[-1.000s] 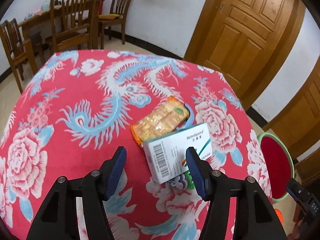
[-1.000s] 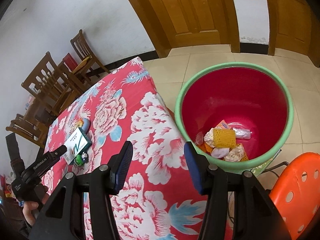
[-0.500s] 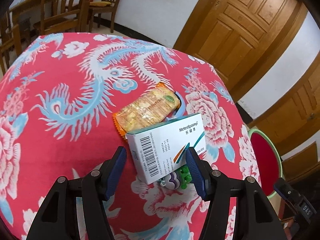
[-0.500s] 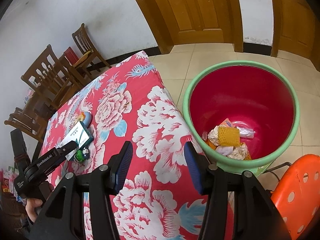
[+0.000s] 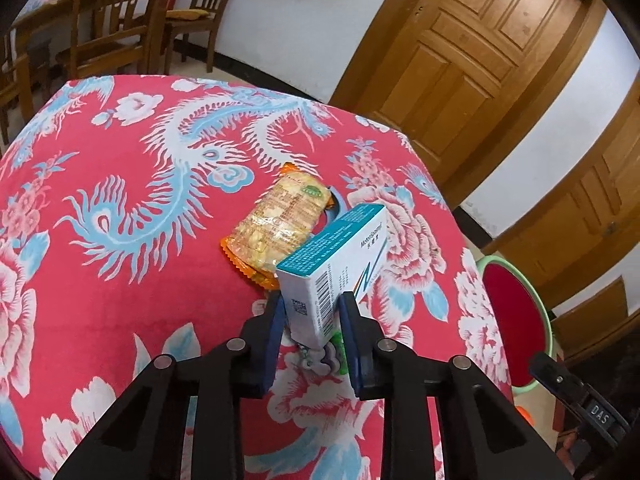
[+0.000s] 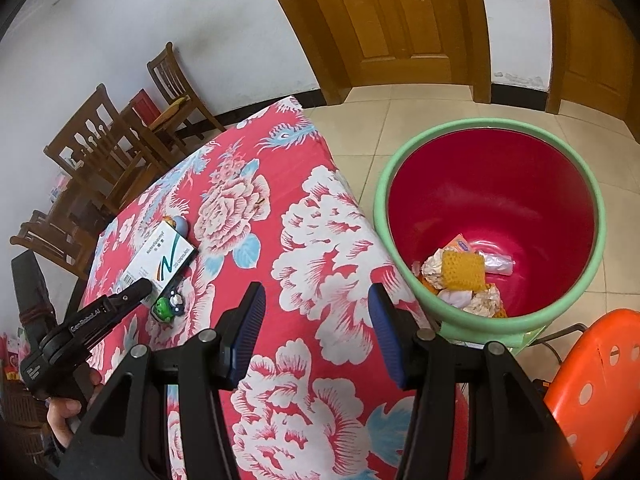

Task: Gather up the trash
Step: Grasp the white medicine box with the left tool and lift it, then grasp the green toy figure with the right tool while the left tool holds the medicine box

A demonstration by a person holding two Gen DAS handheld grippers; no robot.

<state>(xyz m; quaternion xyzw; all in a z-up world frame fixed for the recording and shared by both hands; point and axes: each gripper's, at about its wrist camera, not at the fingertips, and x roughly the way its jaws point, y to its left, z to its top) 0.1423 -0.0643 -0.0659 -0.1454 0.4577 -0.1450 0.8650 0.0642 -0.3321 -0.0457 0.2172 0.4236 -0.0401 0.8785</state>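
The white-and-teal cardboard medicine box (image 5: 334, 268) sits tilted between the closing left gripper (image 5: 312, 312), apparently pinched; the right gripper (image 6: 316, 316) hovers open, empty.

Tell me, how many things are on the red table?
3 that I can see. The box is tipped up between the left gripper's closing jaws, the snack pack lies just behind it, and a small toy sits beneath. More may be hidden.

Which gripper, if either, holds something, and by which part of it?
The left gripper, jaws closing, clamps the medicine box across its barcoded near end. The right gripper stands open, holding nothing.
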